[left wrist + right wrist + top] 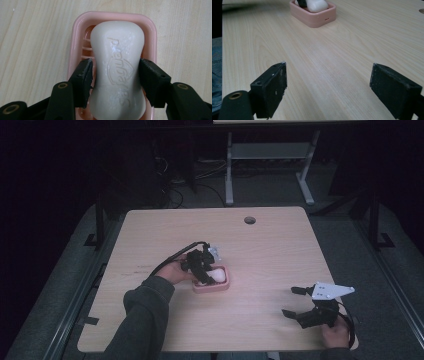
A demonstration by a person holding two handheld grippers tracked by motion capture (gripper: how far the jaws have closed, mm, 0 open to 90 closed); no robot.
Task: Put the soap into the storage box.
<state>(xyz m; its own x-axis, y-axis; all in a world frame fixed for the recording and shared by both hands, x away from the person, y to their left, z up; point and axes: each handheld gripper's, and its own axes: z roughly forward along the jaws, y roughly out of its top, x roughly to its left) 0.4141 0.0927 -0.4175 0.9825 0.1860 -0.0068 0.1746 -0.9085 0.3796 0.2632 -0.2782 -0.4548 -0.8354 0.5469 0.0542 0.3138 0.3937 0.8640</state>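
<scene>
The white waisted soap bar lies inside the pink plastic soap dish on the table. The left tool straddles the bar with jaws slightly parted, the grip released. Placement appears complete; withdrawal remains. The right tool rests spread, well apart from the dish.

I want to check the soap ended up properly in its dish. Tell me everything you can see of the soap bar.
The soap bar is white, waisted and smooth, with a raised brand crest and lettering on top. It lies flat, lengthwise in the pink soap dish on the wooden table. The left hand-held gripper straddles its waist, with a thin gap visible at one pad.
</scene>
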